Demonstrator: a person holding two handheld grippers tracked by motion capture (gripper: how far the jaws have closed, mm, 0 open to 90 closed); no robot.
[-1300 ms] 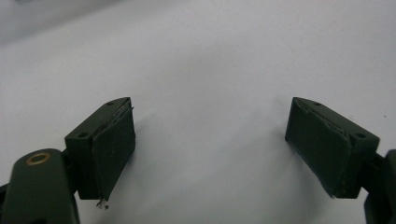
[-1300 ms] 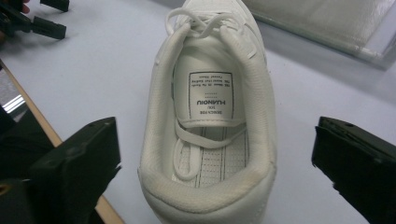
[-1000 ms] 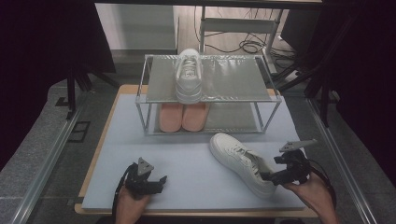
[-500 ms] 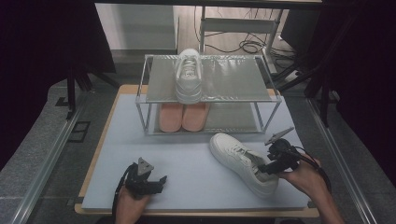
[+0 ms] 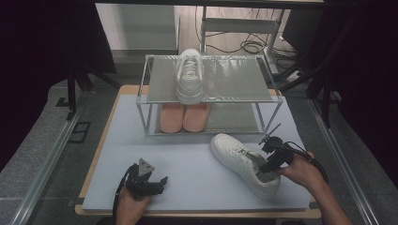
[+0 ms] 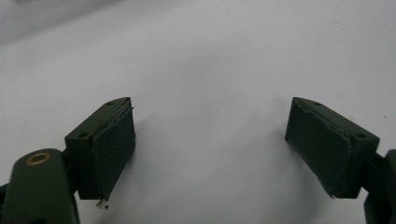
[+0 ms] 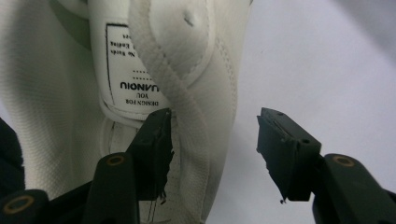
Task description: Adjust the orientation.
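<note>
White sneaker (image 7: 140, 70): heel collar between R jaws, on mat (image 5: 187, 154).
R gripper (image 7: 212, 140): jaws closing, half apart; outer pad not touching.
L gripper (image 6: 210, 144): wide apart, empty.

White sneaker (image 7: 177, 70): toe and heel cut off by the right gripper view's edges; printed tongue label upside down, small lines too fine to read. Pink pair of shoes (image 5: 184, 116): heels alone visible, fronts hidden under the rack's upper shelf (image 5: 234, 79). Person's forearms cut off at the high view's bottom edge.
</note>
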